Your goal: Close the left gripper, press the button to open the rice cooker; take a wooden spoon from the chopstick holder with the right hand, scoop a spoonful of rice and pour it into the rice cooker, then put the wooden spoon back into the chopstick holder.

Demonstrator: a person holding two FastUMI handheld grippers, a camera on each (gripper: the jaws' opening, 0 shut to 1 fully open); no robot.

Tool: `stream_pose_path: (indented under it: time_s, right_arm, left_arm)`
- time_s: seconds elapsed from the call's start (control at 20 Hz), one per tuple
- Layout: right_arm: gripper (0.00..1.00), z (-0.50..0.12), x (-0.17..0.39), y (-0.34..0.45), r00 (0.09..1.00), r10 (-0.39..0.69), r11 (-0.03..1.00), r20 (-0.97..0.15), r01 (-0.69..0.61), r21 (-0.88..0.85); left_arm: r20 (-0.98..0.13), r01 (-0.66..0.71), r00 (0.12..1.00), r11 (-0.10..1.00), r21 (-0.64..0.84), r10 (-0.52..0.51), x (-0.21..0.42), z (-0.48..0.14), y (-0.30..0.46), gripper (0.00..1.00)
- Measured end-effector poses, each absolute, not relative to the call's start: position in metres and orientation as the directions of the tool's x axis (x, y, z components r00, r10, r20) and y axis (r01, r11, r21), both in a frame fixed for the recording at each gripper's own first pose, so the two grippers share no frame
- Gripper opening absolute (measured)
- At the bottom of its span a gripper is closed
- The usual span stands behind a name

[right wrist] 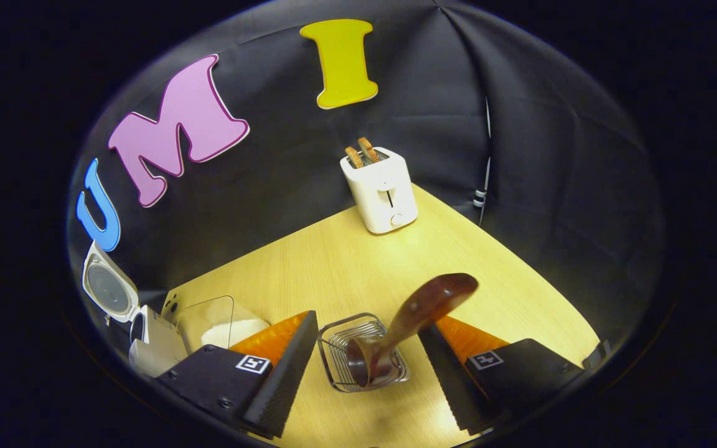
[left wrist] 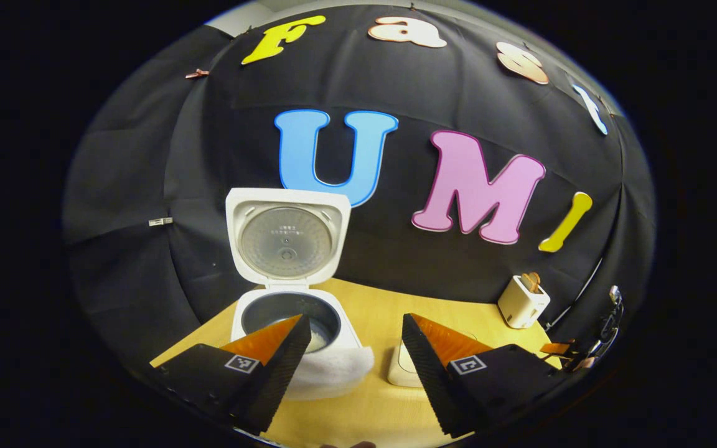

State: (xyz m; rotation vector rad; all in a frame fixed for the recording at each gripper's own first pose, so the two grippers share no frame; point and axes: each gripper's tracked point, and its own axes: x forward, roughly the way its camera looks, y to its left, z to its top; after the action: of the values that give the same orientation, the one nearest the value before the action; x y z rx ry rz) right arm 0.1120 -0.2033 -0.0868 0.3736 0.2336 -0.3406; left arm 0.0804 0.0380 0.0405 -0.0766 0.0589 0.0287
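Observation:
The white rice cooker (left wrist: 290, 311) stands with its lid (left wrist: 288, 239) raised, and some white rice shows in the dark pot. My left gripper (left wrist: 353, 361) hovers open in front of it, holding nothing. The cooker (right wrist: 147, 339) is also at the far left of the right gripper view. My right gripper (right wrist: 368, 339) is open above the wire chopstick holder (right wrist: 340, 345). The dark wooden spoon (right wrist: 421, 308) stands in that holder with its bowl down, its handle leaning toward the right-hand finger. Neither finger presses on it.
A clear box of white rice (right wrist: 221, 326) sits between the cooker and the holder; its pale edge (left wrist: 399, 370) shows between the left fingers. A white cloth (left wrist: 333, 373) lies at the cooker's front. A white toaster (right wrist: 383, 190) (left wrist: 522, 300) stands at the table's back.

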Motion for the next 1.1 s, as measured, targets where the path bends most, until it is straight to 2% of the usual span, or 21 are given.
stream_pose_path:
  time_s: [0.25,0.45,0.75,0.9,1.1]
  right_arm:
    - [0.98,-0.053,0.076,-0.200,0.910,-0.336,0.865,-0.244,0.400,0.303]
    - [0.98,-0.013,0.044,-0.192,0.905,-0.390,0.876,-0.171,0.422,0.232]
    - [0.98,0.021,0.000,-0.154,0.893,-0.437,0.870,-0.108,0.450,0.203]
    - [0.98,0.033,-0.014,-0.144,0.879,-0.468,0.856,-0.087,0.476,0.203]
    - [0.98,0.036,-0.030,-0.125,0.871,-0.484,0.837,-0.082,0.488,0.247]
  left_arm:
    - [0.001,-0.079,0.997,0.995,-0.063,0.079,0.114,0.083,0.099,0.95]
    - [0.073,-0.128,0.989,0.991,-0.038,0.130,0.152,0.127,0.148,0.95]
    - [0.157,-0.129,0.979,0.992,-0.015,0.130,0.215,0.196,0.193,0.95]
    - [0.148,-0.122,0.982,0.992,0.023,0.118,0.252,0.216,0.197,0.95]
    - [0.072,-0.097,0.993,0.994,0.046,0.093,0.300,0.221,0.191,0.94]
